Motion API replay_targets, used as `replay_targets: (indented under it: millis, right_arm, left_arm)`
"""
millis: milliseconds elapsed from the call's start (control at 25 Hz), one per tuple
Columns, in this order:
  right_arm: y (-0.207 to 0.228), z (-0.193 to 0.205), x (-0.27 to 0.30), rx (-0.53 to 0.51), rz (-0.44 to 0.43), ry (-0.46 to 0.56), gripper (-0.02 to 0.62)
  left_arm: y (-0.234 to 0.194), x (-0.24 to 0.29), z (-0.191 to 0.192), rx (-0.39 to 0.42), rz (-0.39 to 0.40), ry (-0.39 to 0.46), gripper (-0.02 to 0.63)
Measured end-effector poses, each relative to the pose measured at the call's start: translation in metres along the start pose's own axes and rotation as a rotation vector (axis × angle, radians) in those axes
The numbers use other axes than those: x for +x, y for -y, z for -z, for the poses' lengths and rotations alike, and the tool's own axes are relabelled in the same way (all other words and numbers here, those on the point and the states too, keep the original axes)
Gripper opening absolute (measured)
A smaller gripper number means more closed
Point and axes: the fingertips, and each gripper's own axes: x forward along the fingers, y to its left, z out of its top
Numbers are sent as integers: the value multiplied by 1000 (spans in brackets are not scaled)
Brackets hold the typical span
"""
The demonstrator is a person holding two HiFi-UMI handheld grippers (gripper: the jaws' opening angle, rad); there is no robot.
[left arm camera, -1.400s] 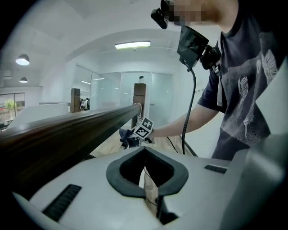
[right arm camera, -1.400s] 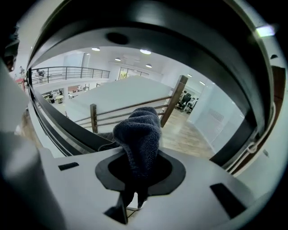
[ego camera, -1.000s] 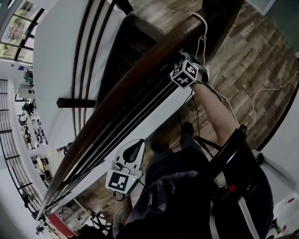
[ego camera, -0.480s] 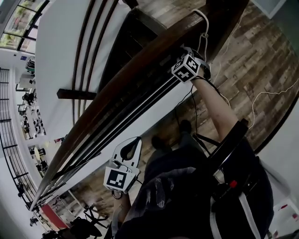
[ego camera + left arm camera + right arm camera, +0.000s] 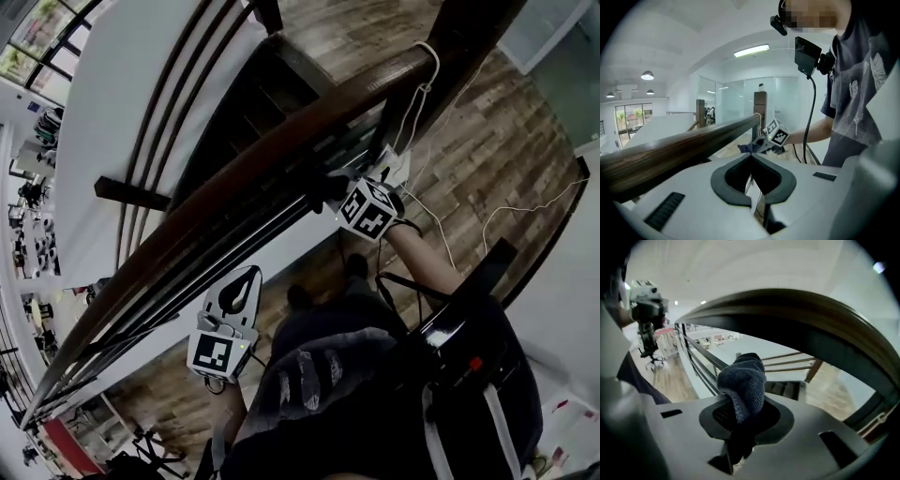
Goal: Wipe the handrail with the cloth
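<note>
The dark brown wooden handrail (image 5: 234, 178) runs diagonally from lower left to upper right in the head view. My right gripper (image 5: 333, 194) is shut on a dark blue-grey knitted cloth (image 5: 743, 378), which bulges out of its jaws. The cloth (image 5: 325, 187) sits just below the rail's near side, level with the thin bars. In the right gripper view the handrail (image 5: 811, 317) arcs overhead with a gap down to the cloth. My left gripper (image 5: 249, 274) is shut and holds nothing. It hangs lower down, beside the handrail (image 5: 689, 143) and apart from it. The left gripper (image 5: 751, 157) looks along the rail at the cloth (image 5: 748, 147).
Thin dark bars (image 5: 225, 253) run under the rail. A white cable (image 5: 428, 70) loops round the rail near a dark wooden post (image 5: 469, 33). Beyond the rail are stairs (image 5: 253, 103) and a white wall. The person's body (image 5: 375, 394) stands on wood-look flooring (image 5: 487, 169).
My right gripper with the cloth has come off the top of the rail and dropped to its near underside. The left gripper has kept its place beside the rail.
</note>
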Motion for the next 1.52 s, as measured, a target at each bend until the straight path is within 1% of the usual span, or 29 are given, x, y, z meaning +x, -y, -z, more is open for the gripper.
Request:
replay_targets:
  millis: [120,160,240,320,400,520,720,840,960,1040,1120,1240,1360,1440,1520]
  right_arm:
    - [-83,-45,-9,96,-198,78,60]
    - [-108,-61,-12,111,-252,102,60]
    - [-152,-92,-18,105,-334,158,60]
    - [-183,-122,-27,96,-381,234,60]
    - [-200,-145,-35,117,-413,313,60]
    - [-212,-161,-49,166,-441,384,60]
    - [-221,-156,-80,148,-455,448,60]
    - [-225,-143,-108,153,-472,484,60]
    - [-227,-121,-134,182,-495,510,60]
    - [-230,-107,-147,210,-530,524,60]
    - [-237,-96,-158,219,-579,525,60]
    - [-250,-90,-167,177,-641,513,60]
    - [-262,-86,-174,159,-665,523,60]
    - [-270,-82,-180,176,-680,547,60]
    - [-277,-80,-186,182,-700,566,60]
  left_arm:
    - [-28,-37,-8,-13,-12,58,8]
    - [-35,-49,-6,-12,-8,67,8]
    - [-45,-68,3,-7,9,70,8]
    - [-52,-81,15,-1,28,57,8]
    - [-59,-88,21,23,36,38,8]
    - [-54,-95,11,49,51,67,8]
    - [-30,-103,-6,34,39,94,8]
    - [-2,-102,-10,74,22,70,8]
    - [32,-100,-10,108,15,42,8]
    - [50,-102,-6,117,-13,25,8]
    - [67,-110,1,103,-49,6,8]
    - [85,-135,21,69,-112,-56,8]
    - [95,-162,42,47,-175,-118,8]
    - [99,-174,48,51,-212,-133,8]
    - [105,-176,44,62,-227,-119,8]
